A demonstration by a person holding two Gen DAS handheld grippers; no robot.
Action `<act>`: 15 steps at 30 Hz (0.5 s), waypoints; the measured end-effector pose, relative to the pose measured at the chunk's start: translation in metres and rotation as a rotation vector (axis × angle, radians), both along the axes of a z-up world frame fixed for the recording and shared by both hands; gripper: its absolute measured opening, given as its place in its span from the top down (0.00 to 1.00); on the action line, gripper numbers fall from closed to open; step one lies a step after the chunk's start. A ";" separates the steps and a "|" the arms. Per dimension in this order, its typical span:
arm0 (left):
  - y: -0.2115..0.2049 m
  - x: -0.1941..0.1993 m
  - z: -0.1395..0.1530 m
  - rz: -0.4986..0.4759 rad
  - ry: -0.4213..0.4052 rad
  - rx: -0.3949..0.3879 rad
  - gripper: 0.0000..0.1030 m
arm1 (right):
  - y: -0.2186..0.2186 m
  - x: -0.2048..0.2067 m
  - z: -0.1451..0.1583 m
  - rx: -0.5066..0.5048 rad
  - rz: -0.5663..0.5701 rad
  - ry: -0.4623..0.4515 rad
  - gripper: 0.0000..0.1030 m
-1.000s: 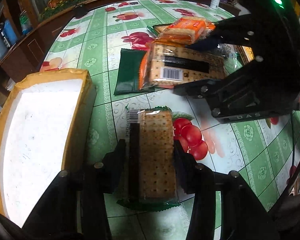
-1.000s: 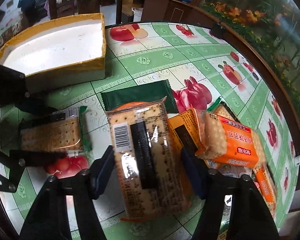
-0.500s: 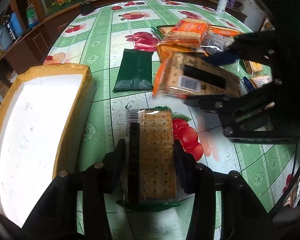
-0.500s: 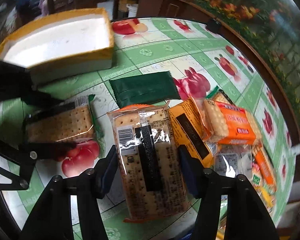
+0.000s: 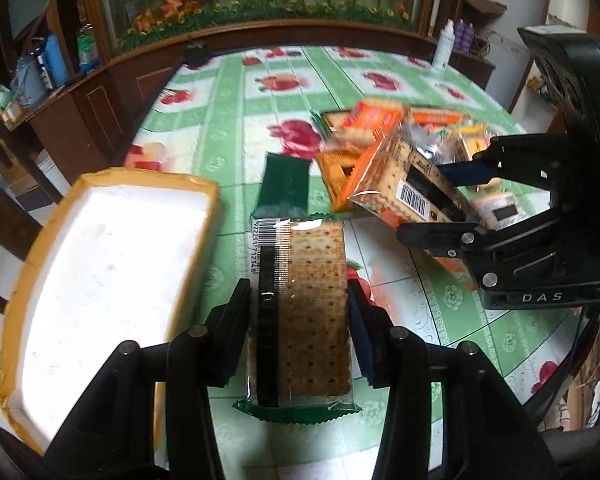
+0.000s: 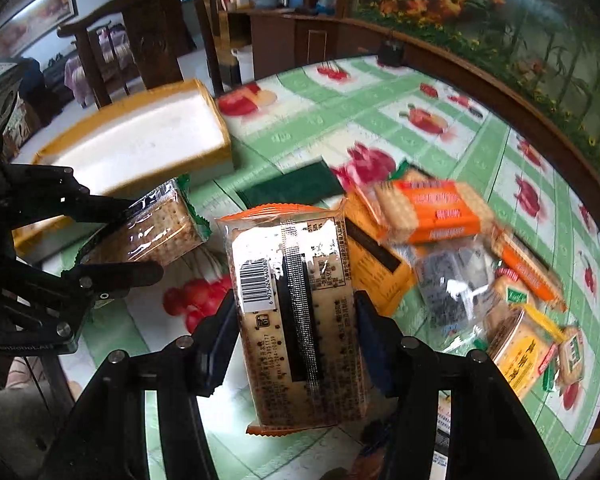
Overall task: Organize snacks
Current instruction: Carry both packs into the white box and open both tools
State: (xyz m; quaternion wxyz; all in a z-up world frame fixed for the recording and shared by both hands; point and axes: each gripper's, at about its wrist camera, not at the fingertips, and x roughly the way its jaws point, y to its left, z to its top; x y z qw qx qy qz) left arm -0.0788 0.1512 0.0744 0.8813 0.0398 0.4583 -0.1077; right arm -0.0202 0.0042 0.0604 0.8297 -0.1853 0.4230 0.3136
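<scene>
Your left gripper [image 5: 298, 330] has its fingers clamped on the long sides of a green-edged clear packet of square brown crackers [image 5: 300, 316], low in the middle of the left wrist view, lifted above the green fruit-print desk [image 5: 228, 92]. Your right gripper [image 6: 296, 334] holds an orange-edged clear packet of crackers with a barcode [image 6: 296, 312]; its fingers have just been closing in and now press both of its sides. At the left of the left wrist view lies the shallow white foam tray with a yellow taped rim [image 5: 100, 280], just beside your green-edged packet. In the right wrist view, the pile of orange and yellow snack packets [image 6: 440, 240] spreads over the desk at the right, with a flat dark green sachet [image 6: 292, 188] above centre.
</scene>
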 end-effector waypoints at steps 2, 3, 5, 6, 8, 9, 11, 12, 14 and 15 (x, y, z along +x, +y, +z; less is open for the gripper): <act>0.012 -0.004 0.010 0.023 -0.023 0.005 0.53 | 0.008 -0.002 0.010 0.030 0.015 -0.007 0.46; 0.017 -0.006 0.013 0.034 -0.029 0.007 0.53 | 0.014 -0.003 0.015 0.040 0.022 -0.014 0.46; 0.032 -0.008 0.020 0.058 -0.040 0.009 0.53 | 0.028 -0.005 0.023 0.057 0.043 -0.024 0.46; 0.039 -0.009 0.023 0.070 -0.045 0.014 0.53 | 0.035 -0.006 0.027 0.067 0.058 -0.025 0.46; 0.056 -0.011 0.028 0.105 -0.056 0.034 0.53 | 0.053 -0.005 0.034 0.080 0.083 -0.029 0.46; 0.064 -0.010 0.029 0.123 -0.058 0.037 0.53 | 0.062 -0.005 0.037 0.083 0.088 -0.030 0.46; 0.084 -0.007 0.032 0.164 -0.060 0.043 0.53 | 0.081 -0.002 0.042 0.096 0.109 -0.031 0.46; 0.094 -0.003 0.032 0.188 -0.060 0.049 0.53 | 0.093 0.002 0.044 0.105 0.117 -0.030 0.46; 0.113 0.004 0.031 0.236 -0.057 0.060 0.53 | 0.112 0.009 0.045 0.118 0.124 -0.024 0.46; 0.119 0.007 0.029 0.248 -0.052 0.065 0.53 | 0.118 0.011 0.044 0.123 0.126 -0.019 0.46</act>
